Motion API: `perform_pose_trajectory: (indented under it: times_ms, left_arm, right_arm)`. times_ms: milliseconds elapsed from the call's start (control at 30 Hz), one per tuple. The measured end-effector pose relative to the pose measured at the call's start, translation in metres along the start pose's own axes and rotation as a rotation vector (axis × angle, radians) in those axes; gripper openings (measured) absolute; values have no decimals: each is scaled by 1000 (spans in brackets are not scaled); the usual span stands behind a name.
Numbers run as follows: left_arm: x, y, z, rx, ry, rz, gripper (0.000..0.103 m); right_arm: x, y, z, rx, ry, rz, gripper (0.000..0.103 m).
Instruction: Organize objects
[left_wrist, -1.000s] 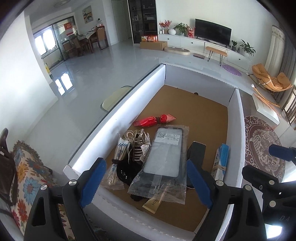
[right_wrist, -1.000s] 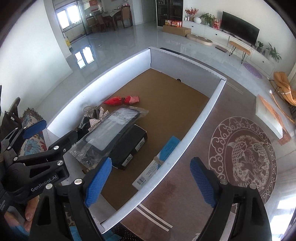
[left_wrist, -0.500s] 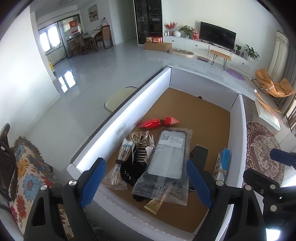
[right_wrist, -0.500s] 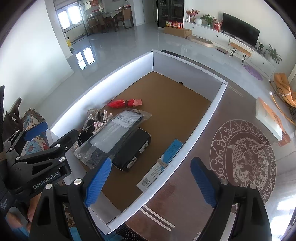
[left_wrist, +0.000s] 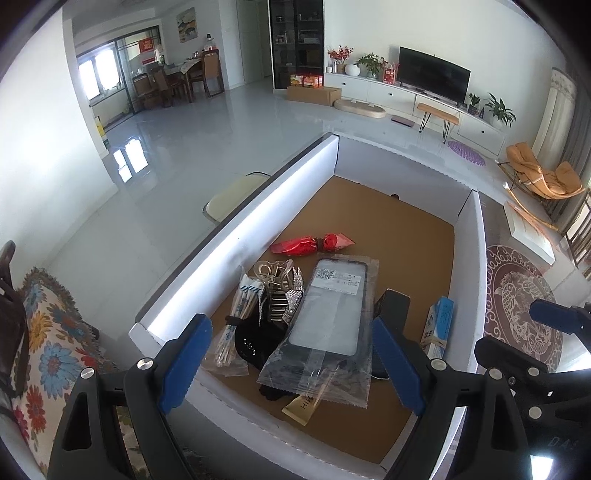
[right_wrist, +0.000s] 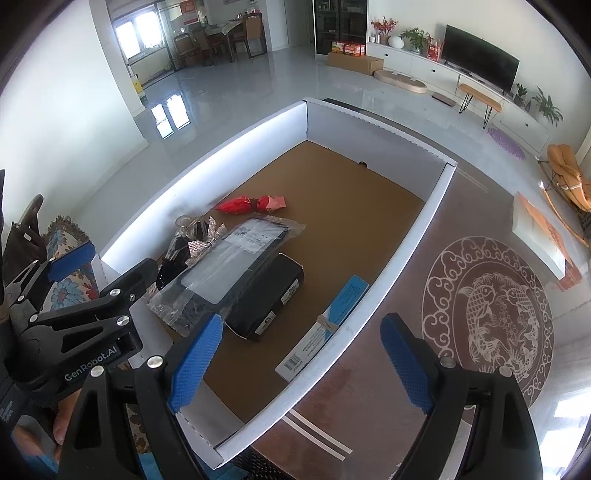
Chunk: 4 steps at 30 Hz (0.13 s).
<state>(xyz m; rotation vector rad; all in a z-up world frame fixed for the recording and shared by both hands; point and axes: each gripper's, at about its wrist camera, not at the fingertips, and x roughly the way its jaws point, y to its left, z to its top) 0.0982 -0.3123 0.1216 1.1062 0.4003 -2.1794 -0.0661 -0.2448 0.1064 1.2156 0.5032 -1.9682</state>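
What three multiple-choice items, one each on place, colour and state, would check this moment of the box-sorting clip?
1. Where does the blue-and-white slim box lie?
A. against the tray's right wall
B. on the rug
C. atop the bagged phone case

2. What colour is the wrapped packet farthest from the cameras?
A. green
B. red
C. yellow

3. How is the left hand-held gripper?
A. shut on the black box
B. shut, empty
C. open, holding nothing

Key: 1 A, it leans along the white wall; 2 B, plainly red; 3 C, pads wide apart.

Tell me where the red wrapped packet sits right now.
The red wrapped packet lies on the brown floor of the white-walled box, near its left wall, just beyond the bagged phone case and the hair clip.
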Motion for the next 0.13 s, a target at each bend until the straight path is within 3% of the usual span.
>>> perform_pose_trajectory:
  times_ms: [133]
  left_arm:
    - [-7,3,1,-21,-41,36,88]
  right_arm:
    - [-1,1,1,0,-7,5,88]
